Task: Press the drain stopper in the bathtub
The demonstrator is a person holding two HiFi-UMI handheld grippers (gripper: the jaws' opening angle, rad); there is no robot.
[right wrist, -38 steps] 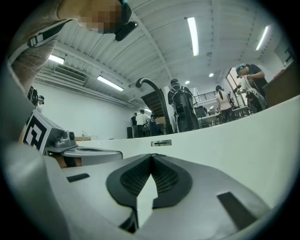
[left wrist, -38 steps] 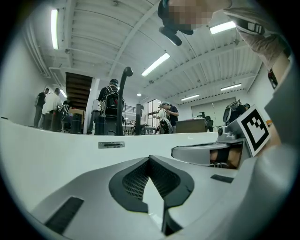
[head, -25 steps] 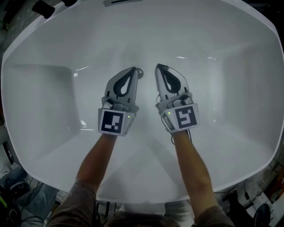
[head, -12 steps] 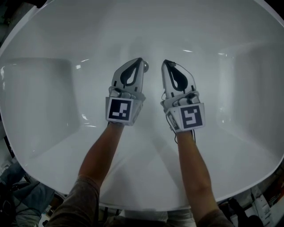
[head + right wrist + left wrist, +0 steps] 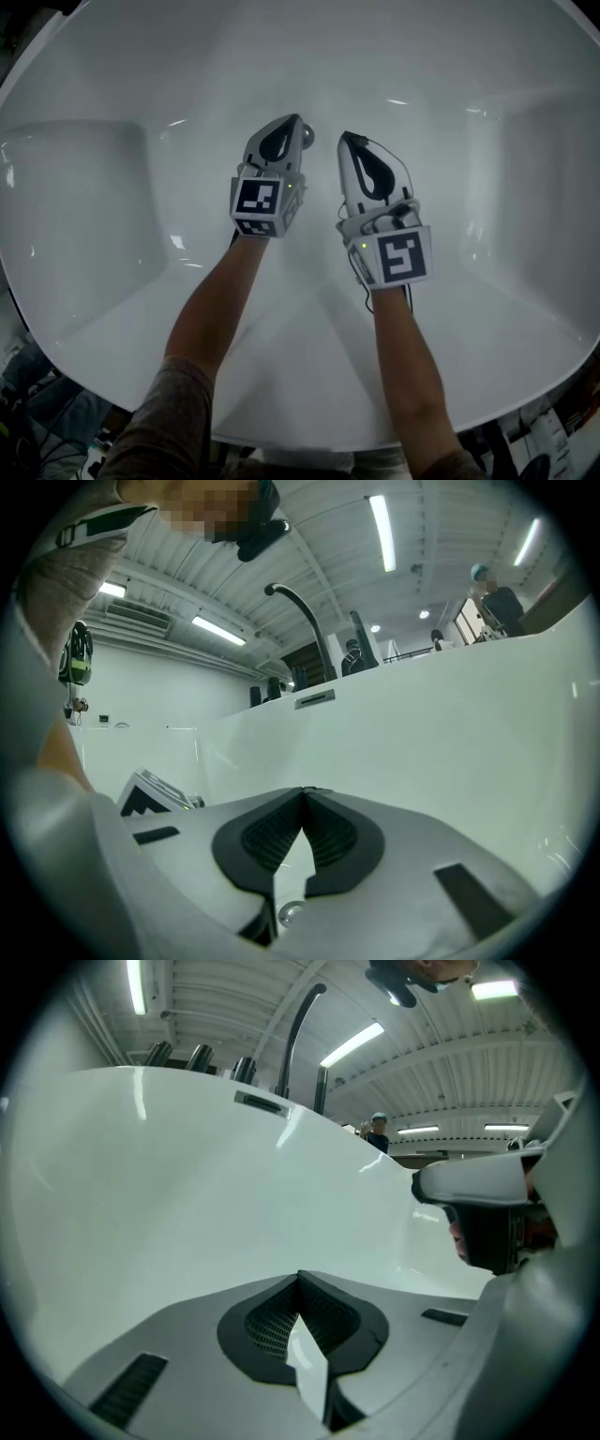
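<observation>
Step in hand, as judged: final approach to the press, contact not confirmed. Both arms reach down into the white bathtub (image 5: 103, 187). The drain stopper (image 5: 308, 137), a small chrome round, sits on the tub floor just ahead of both grippers. Only its right part shows past the tip of the left gripper (image 5: 297, 120). In the head view that tip lies right against the stopper's left edge; whether it touches or hangs just above cannot be told from this angle. Left gripper view: fingers (image 5: 267, 1321) closed, dark ribbed pads meeting at a point. Nothing is held, and only a sliver of white tub shows through the gap lower down. The stopper is out of that view, presumably below the tips. Right gripper (image 5: 346, 138): beside the left one, a little to the right of the stopper and apart from it, not engaged. Its own view shows its fingers (image 5: 333, 836) likewise closed tip to tip and empty. They face the tub's far wall, with the overflow slot (image 5: 314, 698) and the faucet (image 5: 302, 611) above the rim. Next move, judged: shift the left tip slightly right until it is centred over the stopper cap. Then push straight down, fingers together, so the closed tip acts as one blunt point. Risk: the cap looks smooth and domed, so an off-centre push could slide off onto the enamel. The right gripper need only keep out of the way.
</observation>
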